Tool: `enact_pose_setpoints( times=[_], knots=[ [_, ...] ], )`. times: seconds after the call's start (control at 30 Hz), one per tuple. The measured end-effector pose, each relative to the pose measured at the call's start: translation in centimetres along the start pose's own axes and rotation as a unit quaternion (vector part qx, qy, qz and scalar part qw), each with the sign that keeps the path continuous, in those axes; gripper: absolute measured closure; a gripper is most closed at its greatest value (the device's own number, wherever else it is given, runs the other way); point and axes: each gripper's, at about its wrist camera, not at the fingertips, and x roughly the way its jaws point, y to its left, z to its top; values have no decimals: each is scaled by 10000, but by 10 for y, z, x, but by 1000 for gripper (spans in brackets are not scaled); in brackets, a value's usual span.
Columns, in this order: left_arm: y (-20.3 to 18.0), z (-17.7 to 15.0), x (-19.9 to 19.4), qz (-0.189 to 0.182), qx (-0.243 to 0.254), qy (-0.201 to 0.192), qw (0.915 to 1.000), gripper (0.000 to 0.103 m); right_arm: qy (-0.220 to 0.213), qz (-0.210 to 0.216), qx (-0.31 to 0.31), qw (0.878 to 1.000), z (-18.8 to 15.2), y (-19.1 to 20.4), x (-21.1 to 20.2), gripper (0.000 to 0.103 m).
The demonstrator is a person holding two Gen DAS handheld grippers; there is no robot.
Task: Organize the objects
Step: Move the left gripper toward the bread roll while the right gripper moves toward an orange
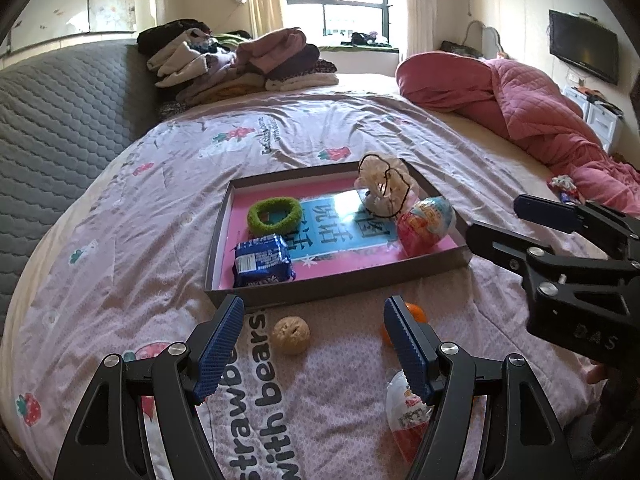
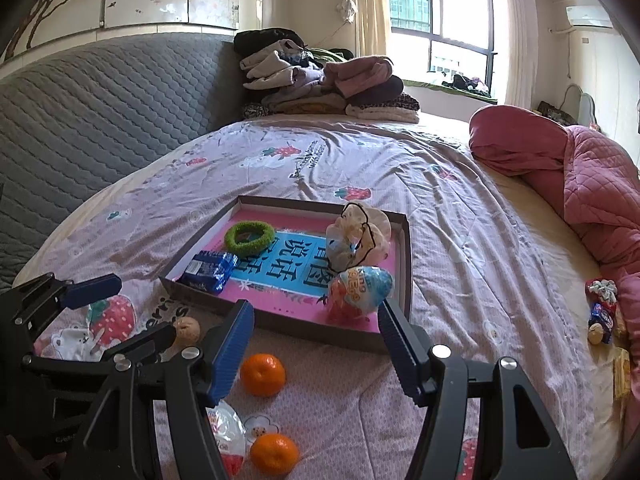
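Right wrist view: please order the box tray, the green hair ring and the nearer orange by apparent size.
1. box tray
2. green hair ring and nearer orange: look alike, and the orange's nearness makes ranking unsure.

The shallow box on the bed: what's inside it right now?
Inside the box: a green hair ring, a blue snack packet, a foil-wrapped egg and a pale scrunchie. They cover parts of the printed pink and blue floor.
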Motion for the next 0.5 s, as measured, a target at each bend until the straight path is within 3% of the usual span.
enact_pose_setpoints(
  times=[0.5],
  knots=[
    [9,-14,-3,65,-51,60,9999,29,281,-33,-249,9993,-27,11,-3,39]
  ],
)
